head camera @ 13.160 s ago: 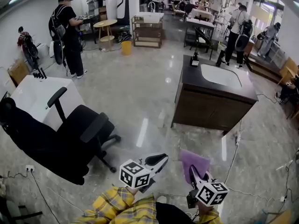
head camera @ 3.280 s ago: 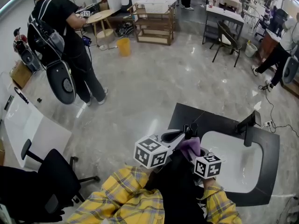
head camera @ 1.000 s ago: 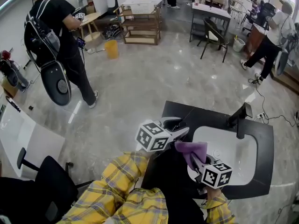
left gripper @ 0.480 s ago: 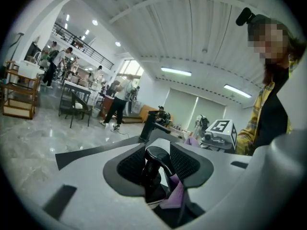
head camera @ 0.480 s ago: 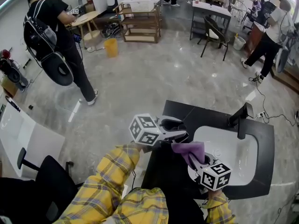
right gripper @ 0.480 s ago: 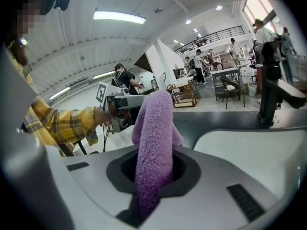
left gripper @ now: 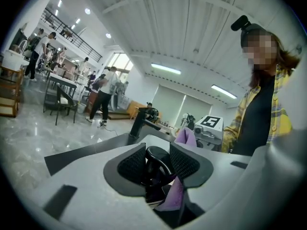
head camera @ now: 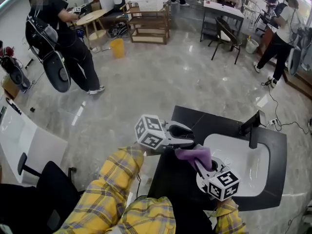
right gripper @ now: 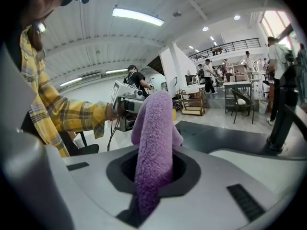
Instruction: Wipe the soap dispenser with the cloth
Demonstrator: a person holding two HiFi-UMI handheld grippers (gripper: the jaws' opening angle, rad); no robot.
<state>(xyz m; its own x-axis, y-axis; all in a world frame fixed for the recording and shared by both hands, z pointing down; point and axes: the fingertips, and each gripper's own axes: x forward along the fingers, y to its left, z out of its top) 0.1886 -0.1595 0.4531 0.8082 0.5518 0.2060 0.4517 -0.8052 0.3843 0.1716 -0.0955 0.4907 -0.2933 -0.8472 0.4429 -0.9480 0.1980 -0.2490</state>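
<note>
Dark counter across the lower right of the head view, with a white sink basin let into it and a black faucet at the far rim. Yellow plaid sleeves reaching out over the counter's near corner, one from each side, each ending in a pale gripper.

Left gripper reaching in from the left, pointing almost level toward the right one, marker cube tipped up toward the head camera. Jaws just drawn further together and pressed on the black soap dispenser, pump head wedged between the two ribbed pads. Probably gripped this way, apparently up off the counter rather than left standing, to expose every side and to stop the bottle skidding or tipping under rubbing.

Right gripper lower in the head view and nearer the body, over the basin's near rim, aimed back toward the left one. Clamped narrow on the purple cloth, with a thick fold standing out well past the tips, likely left proud to put soft pile, not hard plastic, against the bottle. From the left gripper view, a tail of that cloth hanging just under the dispenser, seemingly touching; exact contact hard to settle.

Judged mid-wipe: rub the fold round the body next, keeping the left grip firm.
</note>
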